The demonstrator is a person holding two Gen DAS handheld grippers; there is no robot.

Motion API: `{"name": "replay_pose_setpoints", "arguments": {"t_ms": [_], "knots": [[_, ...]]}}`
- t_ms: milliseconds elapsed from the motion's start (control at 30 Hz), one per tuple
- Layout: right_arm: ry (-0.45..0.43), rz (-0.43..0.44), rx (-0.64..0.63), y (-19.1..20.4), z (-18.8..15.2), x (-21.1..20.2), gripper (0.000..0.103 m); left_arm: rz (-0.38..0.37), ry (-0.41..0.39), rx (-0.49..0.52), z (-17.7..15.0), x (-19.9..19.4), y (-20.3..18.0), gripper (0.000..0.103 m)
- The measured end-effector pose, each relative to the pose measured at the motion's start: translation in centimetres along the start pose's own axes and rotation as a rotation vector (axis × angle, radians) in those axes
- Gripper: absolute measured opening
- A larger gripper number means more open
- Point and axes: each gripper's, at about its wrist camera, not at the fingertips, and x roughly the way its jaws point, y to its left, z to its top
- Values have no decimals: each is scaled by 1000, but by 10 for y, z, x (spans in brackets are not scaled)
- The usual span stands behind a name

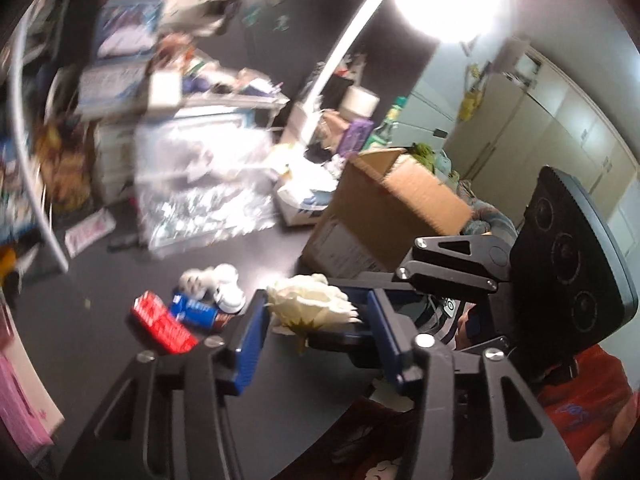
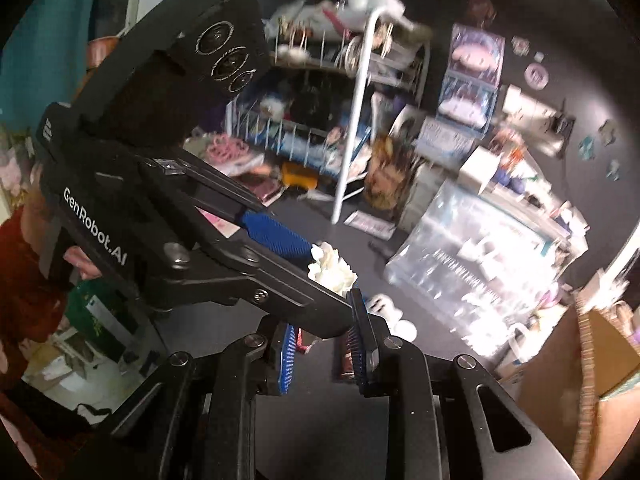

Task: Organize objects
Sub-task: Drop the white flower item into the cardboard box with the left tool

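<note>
A white artificial flower [image 1: 310,304] sits between the blue pads of my left gripper [image 1: 316,320], which is closed on it above the black table. In the right wrist view the same flower [image 2: 334,270] shows at the tip of the left gripper [image 2: 328,276], which crosses in front. My right gripper [image 2: 322,354] is open and empty, jaws apart, just below the left one. A red packet [image 1: 164,322], a blue packet [image 1: 194,308] and small white items [image 1: 218,282] lie on the table to the left.
A cardboard box [image 1: 384,216] stands at the right, also seen in the right wrist view [image 2: 600,368]. A clear plastic container [image 1: 200,184] stands behind. A white wire rack [image 2: 360,92] and cluttered shelves fill the back. A pink box [image 1: 20,404] lies at the left edge.
</note>
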Motion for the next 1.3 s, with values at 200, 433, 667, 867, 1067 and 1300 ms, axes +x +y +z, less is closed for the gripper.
{"name": "replay_pose_setpoints", "arguments": {"t_ms": [200, 433, 667, 867, 1067, 1300], "knots": [[-49, -90, 44, -27, 8, -39, 18, 8, -8, 87, 42, 8, -43, 42], [-27, -175, 107, -86, 5, -80, 18, -42, 7, 136, 95, 50, -85, 41], [58, -215, 176, -149, -15, -93, 18, -99, 74, 130, 131, 110, -109, 41], [143, -180, 238, -183, -32, -89, 18, -97, 120, 123, 138, 142, -112, 41], [232, -215, 213, -186, -41, -81, 36, -5, 139, 162, 136, 148, -110, 75], [268, -219, 196, -185, -46, -80, 58, 44, 130, 198, 133, 136, -107, 79]]}}
